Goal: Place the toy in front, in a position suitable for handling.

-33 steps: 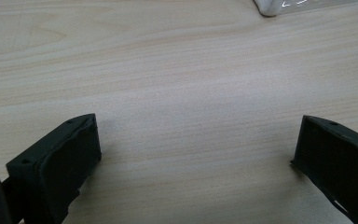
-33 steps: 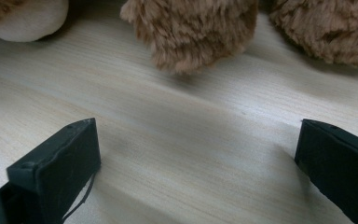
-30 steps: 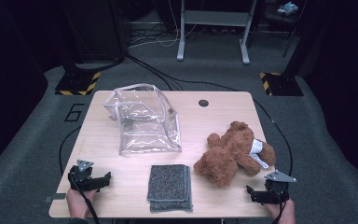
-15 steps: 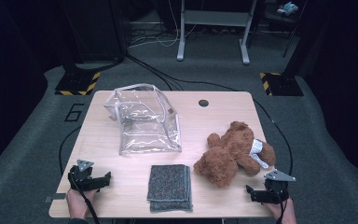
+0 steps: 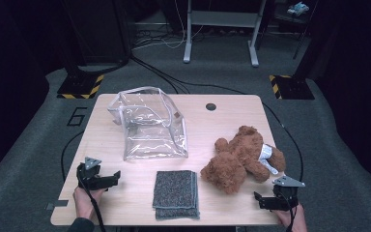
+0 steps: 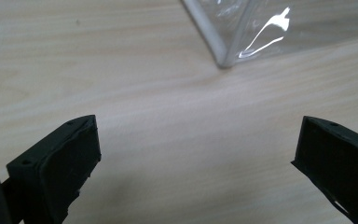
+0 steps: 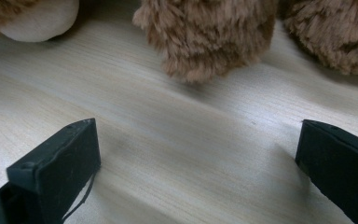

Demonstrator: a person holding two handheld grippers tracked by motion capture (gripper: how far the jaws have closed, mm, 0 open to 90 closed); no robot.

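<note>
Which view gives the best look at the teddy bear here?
The high view: the whole teddy bear lies on the table's right side, ahead of the open right gripper. The right gripper view catches just its furry lower edge and one pale paw. The left gripper view faces the clear bag's corner instead.

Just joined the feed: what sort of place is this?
Probably a lab or recording studio: a wooden table on grey carpet, hazard-striped base plates, and loose cables on the floor.
</note>
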